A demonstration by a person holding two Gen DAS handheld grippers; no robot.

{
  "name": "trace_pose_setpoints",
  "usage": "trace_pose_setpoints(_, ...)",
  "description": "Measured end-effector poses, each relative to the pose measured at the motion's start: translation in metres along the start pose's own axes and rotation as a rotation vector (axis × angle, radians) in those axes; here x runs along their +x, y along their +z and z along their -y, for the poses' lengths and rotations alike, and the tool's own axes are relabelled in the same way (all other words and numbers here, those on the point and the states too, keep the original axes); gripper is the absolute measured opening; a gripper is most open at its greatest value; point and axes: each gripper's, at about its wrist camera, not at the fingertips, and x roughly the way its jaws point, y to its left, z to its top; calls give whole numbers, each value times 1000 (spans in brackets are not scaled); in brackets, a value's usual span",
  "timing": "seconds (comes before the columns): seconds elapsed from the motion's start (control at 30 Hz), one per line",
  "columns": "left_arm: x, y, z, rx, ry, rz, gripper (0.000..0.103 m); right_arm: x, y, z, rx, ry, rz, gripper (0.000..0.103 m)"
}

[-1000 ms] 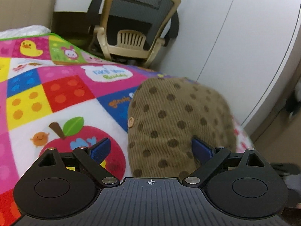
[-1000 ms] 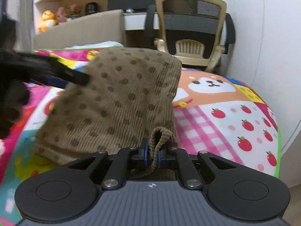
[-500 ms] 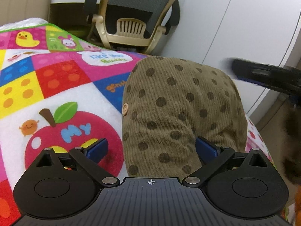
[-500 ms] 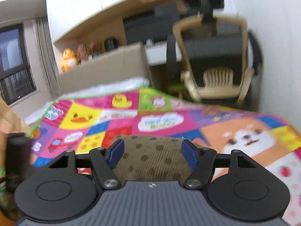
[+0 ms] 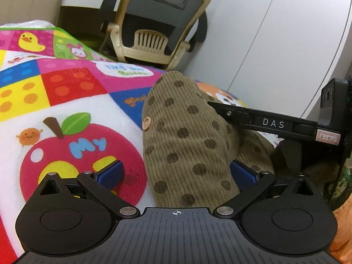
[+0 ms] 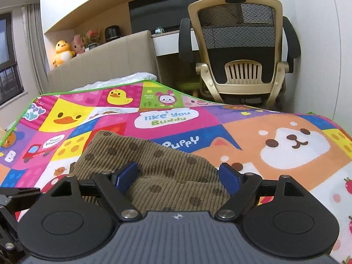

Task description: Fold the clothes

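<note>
Right gripper [image 6: 178, 176] had let go and spread wide, left gripper [image 5: 176, 173] wide too, corduroy garment [image 5: 189, 145] folded on mat [image 5: 66, 110], near edge hidden.

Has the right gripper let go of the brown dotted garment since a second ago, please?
Yes. The right gripper is now open over the brown dotted garment, which has dropped from standing tall before the office chair onto the play mat.

We counted one brown spotty piece of clothing [image 5: 189, 145], one bright play mat [image 6: 220, 129], one chair [image 6: 239, 50] and two soft toys [image 6: 62, 51] on the shelf. We had two tongs, left tongs [image 5: 176, 173] and right tongs [image 6: 178, 176].
</note>
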Motion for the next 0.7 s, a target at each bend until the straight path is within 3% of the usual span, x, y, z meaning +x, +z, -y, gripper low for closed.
trace_pose_setpoints(0.2, -5, -4, 6, -7, 17, 3, 103, 0, -1, 1, 0, -2, 9, 83)
trace_pose_setpoints(0.27, -11, -9, 11, 8, 36, 1, 103, 0, -1, 2, 8, -7, 9, 89)
trace_pose_setpoints(0.37, -19, -15, 14, 21, 48, -2, 103, 2, -1, 7, 31, 0, 3, 90)
trace_pose_setpoints(0.53, -25, 6, 10, 0, -43, -70, 103, 2, -1, 9, 47, 4, 4, 91)
trace_pose_setpoints(0.7, -37, 48, 27, 66, -20, 62, 103, -14, 5, 8, 29, -19, 35, 92)
